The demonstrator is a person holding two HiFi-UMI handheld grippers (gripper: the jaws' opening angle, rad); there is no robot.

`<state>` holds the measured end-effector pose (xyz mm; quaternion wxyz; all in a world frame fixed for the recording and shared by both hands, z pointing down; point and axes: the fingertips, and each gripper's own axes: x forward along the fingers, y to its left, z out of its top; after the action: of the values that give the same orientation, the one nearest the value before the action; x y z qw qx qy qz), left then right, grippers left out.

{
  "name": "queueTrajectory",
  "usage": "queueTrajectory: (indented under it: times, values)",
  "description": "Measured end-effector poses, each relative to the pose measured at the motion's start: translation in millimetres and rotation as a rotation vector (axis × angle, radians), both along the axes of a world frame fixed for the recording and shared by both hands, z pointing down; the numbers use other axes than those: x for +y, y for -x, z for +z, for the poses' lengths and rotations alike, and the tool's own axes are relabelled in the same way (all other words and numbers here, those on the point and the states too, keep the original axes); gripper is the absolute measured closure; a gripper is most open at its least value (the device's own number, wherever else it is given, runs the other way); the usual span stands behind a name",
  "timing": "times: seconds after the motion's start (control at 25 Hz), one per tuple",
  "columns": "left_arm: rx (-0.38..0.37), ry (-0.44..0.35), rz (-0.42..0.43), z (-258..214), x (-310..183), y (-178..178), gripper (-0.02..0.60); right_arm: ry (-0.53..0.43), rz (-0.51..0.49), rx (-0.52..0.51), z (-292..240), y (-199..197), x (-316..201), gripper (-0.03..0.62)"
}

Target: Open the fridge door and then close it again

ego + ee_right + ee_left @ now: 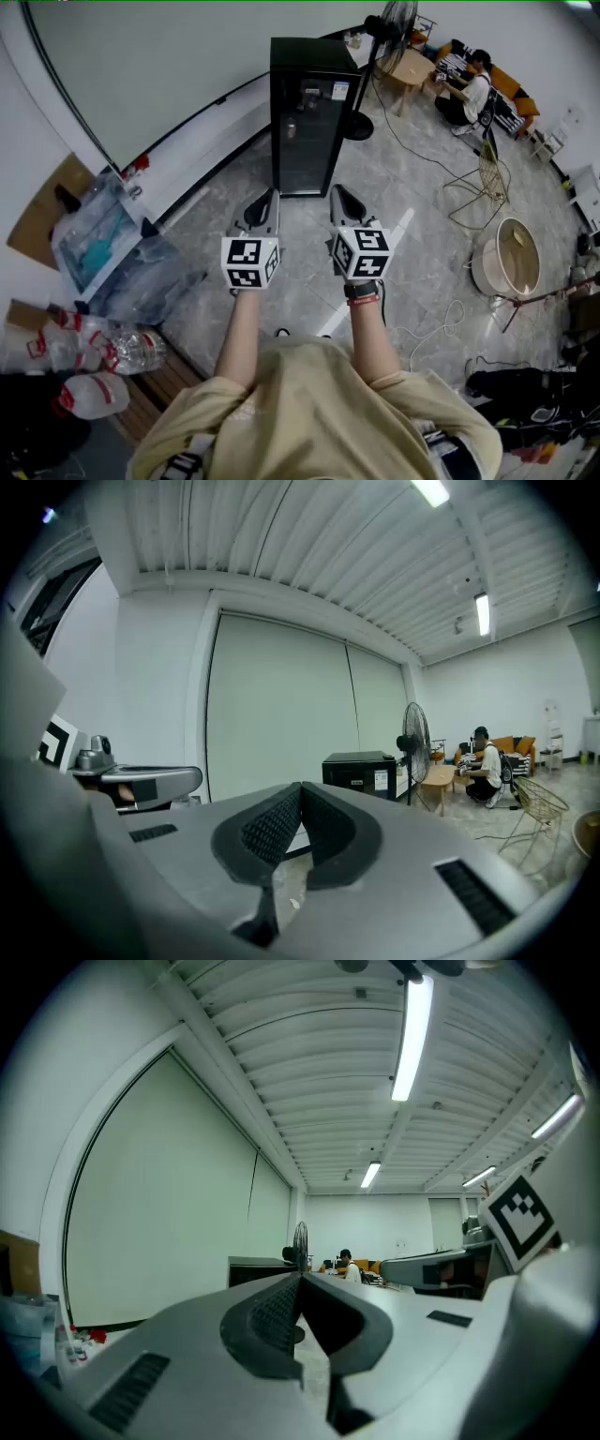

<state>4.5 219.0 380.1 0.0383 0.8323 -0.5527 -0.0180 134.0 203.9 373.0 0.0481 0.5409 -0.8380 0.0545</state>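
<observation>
Plastic bags (141, 272) lie by the wall at far left. Next comes the left tool (268, 199), jaws pressed together on nothing. Ahead, between the two tools, the black fridge (305, 122) stands on the floor, door shut, well apart from both. The right tool (339, 195) is likewise closed and empty. Walking up comes first. Then spread one tool's jaws, catch the door's free edge, and pull along the hinge's arc. Which side opens is hard to tell from here.
</observation>
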Motion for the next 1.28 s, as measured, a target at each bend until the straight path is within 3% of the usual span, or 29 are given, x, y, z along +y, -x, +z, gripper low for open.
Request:
queueTrajectory:
  times: [0.24, 0.76, 0.92, 1.08, 1.28]
  values:
    - [0.012, 0.019, -0.014, 14, -5, 28, 0.563, 0.012, -0.009, -0.006, 12, 29, 2, 0.571]
    - [0.010, 0.052, -0.018, 38, -24, 43, 0.563, 0.059, -0.011, -0.083, 37, 48, -23, 0.571]
    - [0.021, 0.050, -0.008, 47, -48, 38, 0.563, 0.116, -0.018, -0.082, 55, 46, -48, 0.571]
    - [0.005, 0.040, -0.014, 45, -80, 33, 0.563, 0.112, -0.024, -0.104, 56, 44, -86, 0.571]
    - [0.029, 0.017, -0.073, 39, -140, 39, 0.563, 0.122, -0.061, -0.110, 57, 51, -145, 0.571]
